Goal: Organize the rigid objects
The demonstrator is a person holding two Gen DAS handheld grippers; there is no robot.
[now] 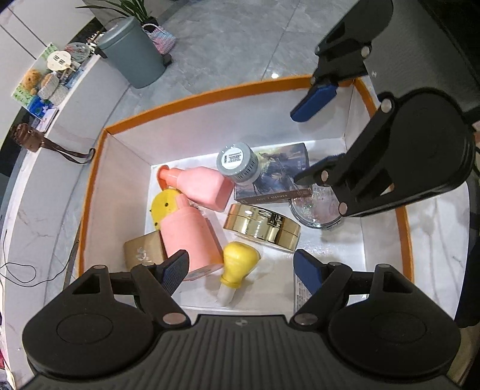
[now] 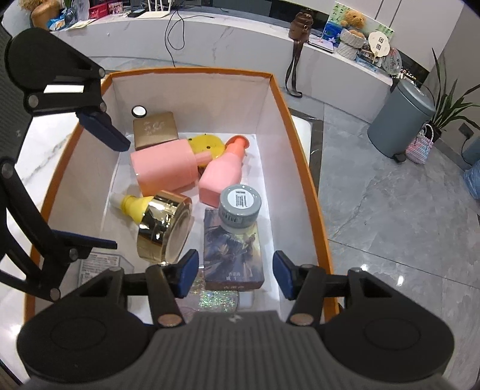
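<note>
An orange-rimmed white box (image 1: 210,93) (image 2: 192,72) holds several items. Among them are two pink bottles (image 1: 189,237) (image 2: 163,168), a gold round tin (image 1: 261,226) (image 2: 163,229) and a yellow bulb-shaped bottle (image 1: 240,261) (image 2: 133,207). A grey-lidded jar (image 1: 237,163) (image 2: 239,207) rests on an illustrated box (image 1: 282,174) (image 2: 232,255). My left gripper (image 1: 243,273) (image 2: 102,186) hangs open above the yellow bottle and holds nothing. My right gripper (image 2: 235,274) (image 1: 315,136) hovers open over the illustrated box, pads clear of it.
A gold square box (image 2: 156,129) and a glittery clear disc (image 1: 312,210) also lie in the box. The box stands on a white marble counter (image 1: 45,186). A grey bin (image 2: 402,123) and a woven bag stand on the floor beyond. A brown bag (image 2: 301,24) sits on the far ledge.
</note>
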